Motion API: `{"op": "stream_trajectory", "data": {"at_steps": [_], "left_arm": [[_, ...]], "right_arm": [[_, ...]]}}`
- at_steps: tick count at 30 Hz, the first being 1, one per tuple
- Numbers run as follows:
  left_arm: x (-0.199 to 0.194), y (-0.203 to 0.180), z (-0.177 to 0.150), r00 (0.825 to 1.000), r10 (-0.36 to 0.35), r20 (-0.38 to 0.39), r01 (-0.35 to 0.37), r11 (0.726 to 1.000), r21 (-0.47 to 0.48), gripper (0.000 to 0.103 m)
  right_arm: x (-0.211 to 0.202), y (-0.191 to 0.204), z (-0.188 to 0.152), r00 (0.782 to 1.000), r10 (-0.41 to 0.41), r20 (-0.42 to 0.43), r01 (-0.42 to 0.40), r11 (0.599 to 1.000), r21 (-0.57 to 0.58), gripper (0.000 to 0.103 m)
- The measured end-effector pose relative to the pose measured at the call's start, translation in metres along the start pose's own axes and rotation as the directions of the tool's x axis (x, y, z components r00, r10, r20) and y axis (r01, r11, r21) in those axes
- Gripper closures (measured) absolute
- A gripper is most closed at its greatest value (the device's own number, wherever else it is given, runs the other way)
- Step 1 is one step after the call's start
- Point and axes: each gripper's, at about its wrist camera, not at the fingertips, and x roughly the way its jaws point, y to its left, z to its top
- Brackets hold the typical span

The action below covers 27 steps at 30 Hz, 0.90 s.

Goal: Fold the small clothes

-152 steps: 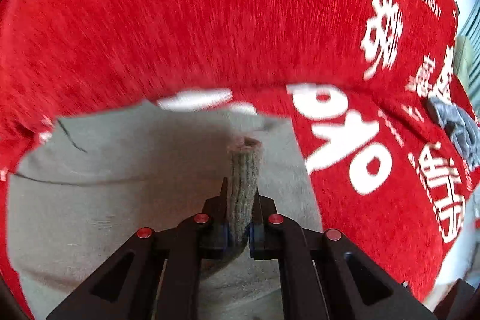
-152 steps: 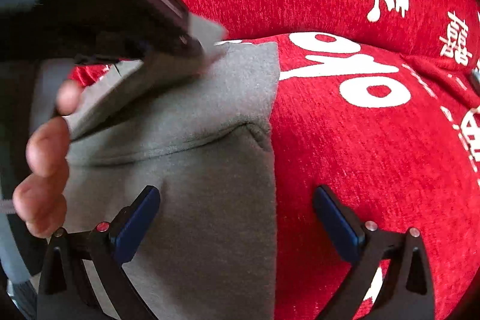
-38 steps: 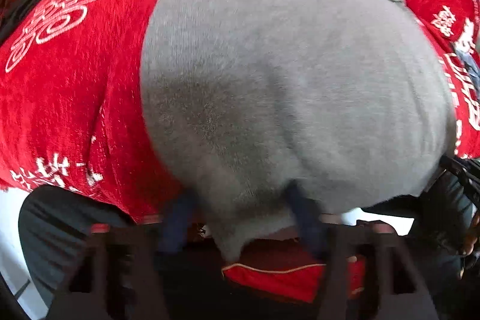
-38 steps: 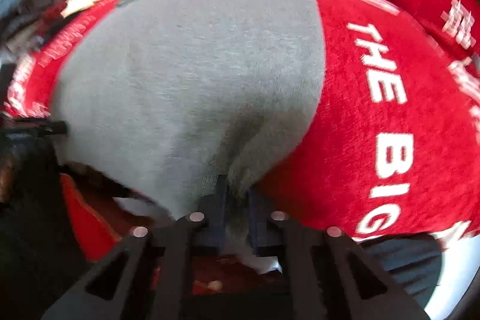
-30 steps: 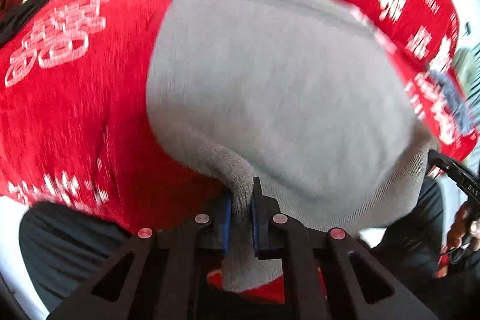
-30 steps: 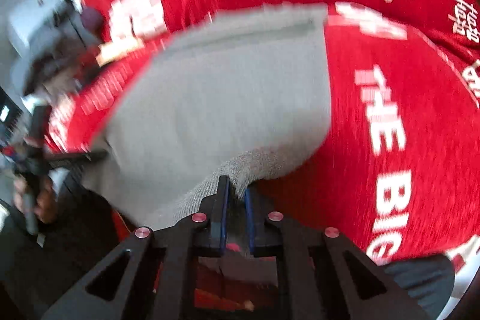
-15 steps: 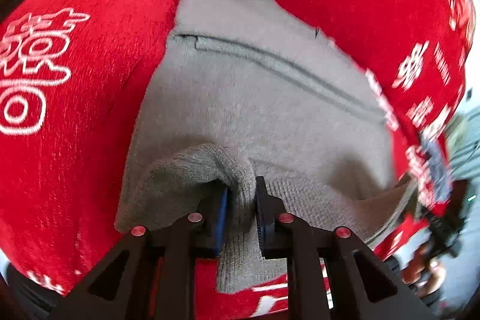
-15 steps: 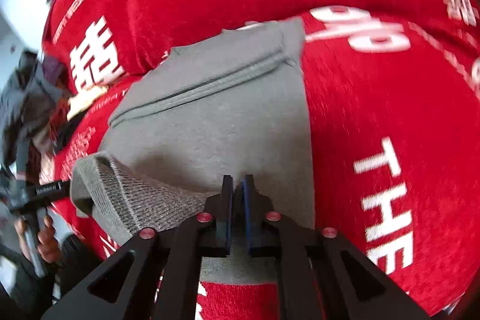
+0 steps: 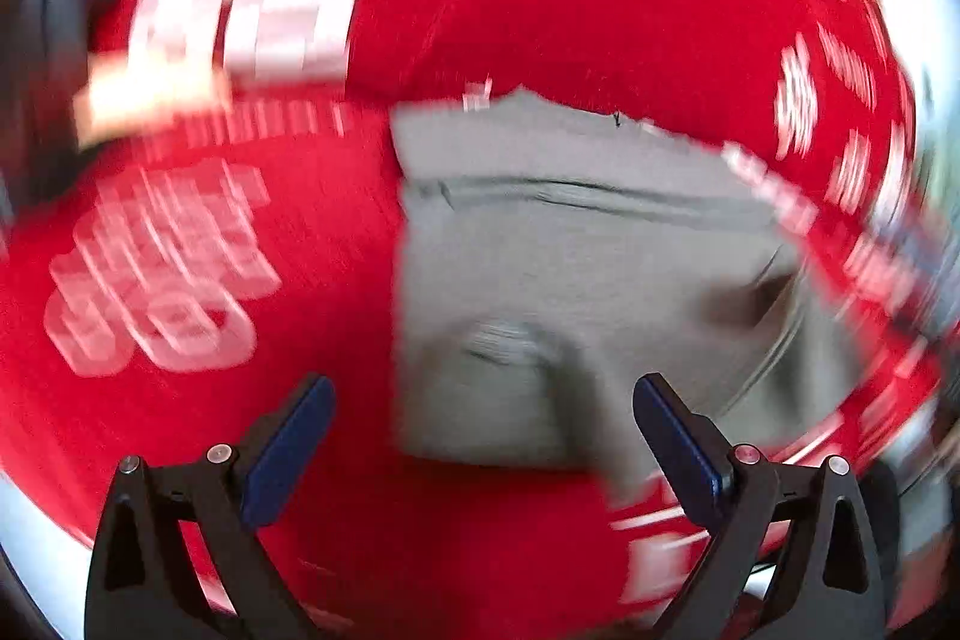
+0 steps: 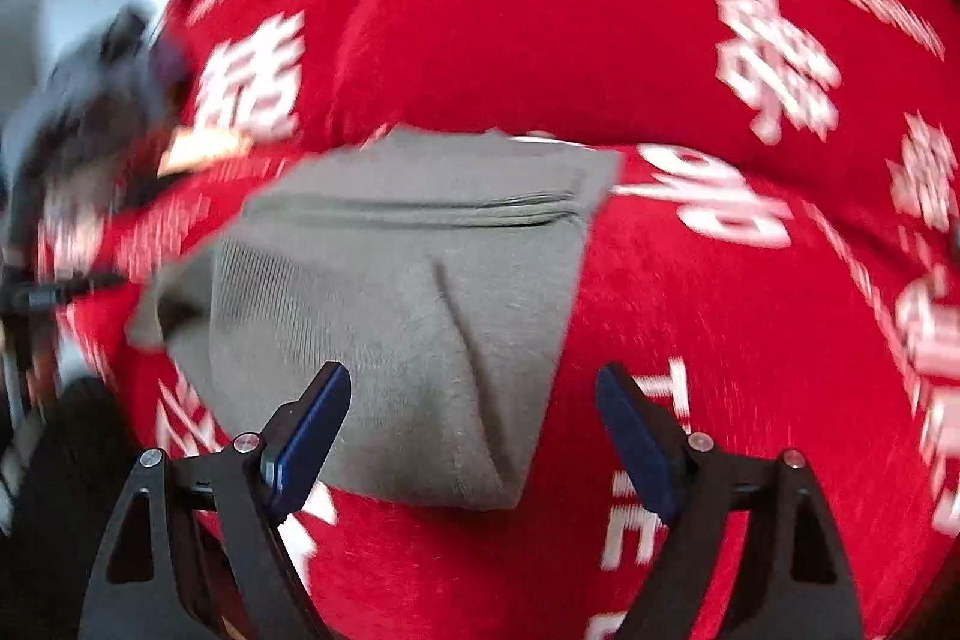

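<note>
A small grey knit garment [image 9: 570,280] lies folded on the red cloth with white lettering [image 9: 510,10]. Its ribbed hem is doubled back over the body. My left gripper [image 9: 480,436] is open and empty, hovering just over the garment's near left part. In the right wrist view the same garment [image 10: 420,310] lies folded with its ribbed edge at the left. My right gripper [image 10: 474,424] is open and empty above the garment's near right corner. Both views are motion-blurred.
The red cloth [image 10: 720,280] covers the whole work surface. A dark blurred pile of other clothes [image 10: 90,100] lies at the far left in the right wrist view. The other gripper's black frame [image 10: 36,292] shows at the left edge.
Both grippers have let go of the grey garment's hem and opened. The hem now lies folded over the body, and both grippers have drawn back from it.
</note>
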Motion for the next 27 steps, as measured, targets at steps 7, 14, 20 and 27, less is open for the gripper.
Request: {"op": "stream_trajectory", "data": {"at_steps": [7, 14, 20, 27], "left_arm": [[0.007, -0.035, -0.02, 0.997, 0.06, 0.046, -0.075, 0.874, 0.481, 0.003], [0.044, -0.06, 0.008, 1.0, 0.003, 0.003, -0.004, 0.814, 0.58, 0.003], [0.087, -0.049, 0.058, 0.966, -0.174, -0.19, 0.235, 0.898, 0.372, 0.076], [0.09, 0.027, 0.076, 0.965, -0.237, -0.11, 0.231, 0.971, -0.06, 0.075]], "right_arm": [[0.046, 0.012, 0.035, 0.992, 0.083, -0.093, -0.095, 0.987, -0.133, 0.016], [0.087, 0.015, 0.048, 0.972, 0.176, -0.155, -0.189, 0.979, -0.072, 0.017], [0.113, 0.013, 0.051, 0.944, 0.272, -0.187, -0.27, 0.962, 0.037, 0.095], [0.094, -0.016, 0.056, 0.945, 0.317, -0.081, -0.298, 0.936, 0.186, 0.091]]}}
